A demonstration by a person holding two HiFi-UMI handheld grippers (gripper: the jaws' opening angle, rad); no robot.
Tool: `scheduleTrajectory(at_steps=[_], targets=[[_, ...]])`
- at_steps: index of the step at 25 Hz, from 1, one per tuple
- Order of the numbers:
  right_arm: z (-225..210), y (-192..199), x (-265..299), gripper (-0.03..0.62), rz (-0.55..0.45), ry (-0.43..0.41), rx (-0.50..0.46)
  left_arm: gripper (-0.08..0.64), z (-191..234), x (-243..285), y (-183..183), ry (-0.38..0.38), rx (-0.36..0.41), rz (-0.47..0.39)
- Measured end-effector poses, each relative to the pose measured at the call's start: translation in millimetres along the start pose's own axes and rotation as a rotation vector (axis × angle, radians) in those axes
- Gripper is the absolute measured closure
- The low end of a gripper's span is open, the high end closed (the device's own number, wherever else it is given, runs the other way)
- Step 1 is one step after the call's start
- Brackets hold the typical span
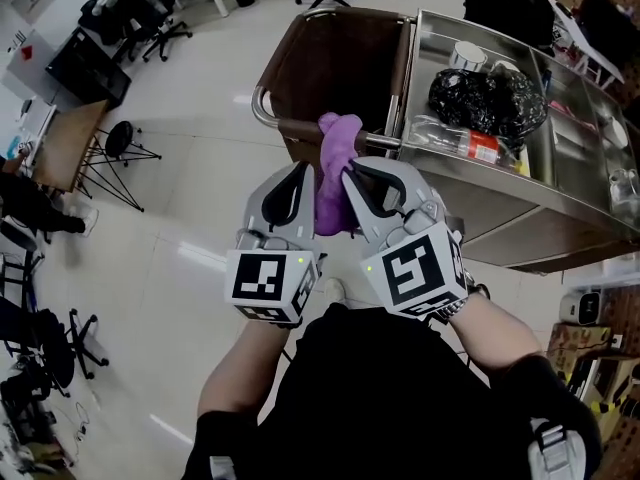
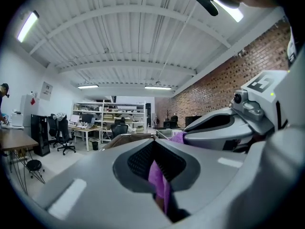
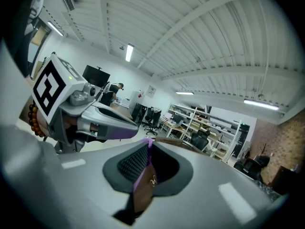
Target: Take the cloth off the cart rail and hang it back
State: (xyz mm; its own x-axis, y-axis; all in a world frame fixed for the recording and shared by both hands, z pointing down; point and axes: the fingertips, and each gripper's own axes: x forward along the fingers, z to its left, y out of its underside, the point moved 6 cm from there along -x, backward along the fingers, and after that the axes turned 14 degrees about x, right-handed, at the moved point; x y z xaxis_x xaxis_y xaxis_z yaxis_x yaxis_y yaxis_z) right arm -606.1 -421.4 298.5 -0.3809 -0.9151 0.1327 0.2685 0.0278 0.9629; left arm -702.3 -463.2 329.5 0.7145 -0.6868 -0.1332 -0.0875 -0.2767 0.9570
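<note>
A purple cloth (image 1: 336, 173) hangs bunched between my two grippers, its top end up against the cart rail (image 1: 290, 128). Whether it rests on the rail I cannot tell. My left gripper (image 1: 302, 171) is shut on the cloth's left side, and the fabric (image 2: 159, 182) shows pinched between its jaws. On the cloth's right side my right gripper (image 1: 350, 174) is shut as well, with a purple fold (image 3: 143, 178) clamped in its jaws. Both grippers sit close side by side just in front of the rail.
The steel cart (image 1: 520, 193) carries a black bag (image 1: 485, 98), a plastic bottle (image 1: 470, 143) and a tape roll (image 1: 466, 56). A brown bin (image 1: 340, 63) hangs at its end behind the rail. A stool (image 1: 120, 140), office chairs and desks stand at the left.
</note>
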Motion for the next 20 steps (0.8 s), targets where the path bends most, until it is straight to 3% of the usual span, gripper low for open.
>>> scheduleTrajectory(at_steps=[5,9,16,20], targets=[[6,10,-47,0.571,0.007,0.014,0.121,0.561,-35,-15,-15,-0.006,0.015,0.002],[9,9,-75,0.571,-0.015,-0.011,0.028,0.561,-56,-27,-26,-0.016,0.007,0.007],[15,19,-106,0.571,-0.008,0.003,0.170,0.561,-77,-42,-34,-0.018,0.023,0.005],[26,21,-119,0.571,-0.008,0.021,0.190,0.561,-82,-54,-37,-0.003,0.030,-0.006]])
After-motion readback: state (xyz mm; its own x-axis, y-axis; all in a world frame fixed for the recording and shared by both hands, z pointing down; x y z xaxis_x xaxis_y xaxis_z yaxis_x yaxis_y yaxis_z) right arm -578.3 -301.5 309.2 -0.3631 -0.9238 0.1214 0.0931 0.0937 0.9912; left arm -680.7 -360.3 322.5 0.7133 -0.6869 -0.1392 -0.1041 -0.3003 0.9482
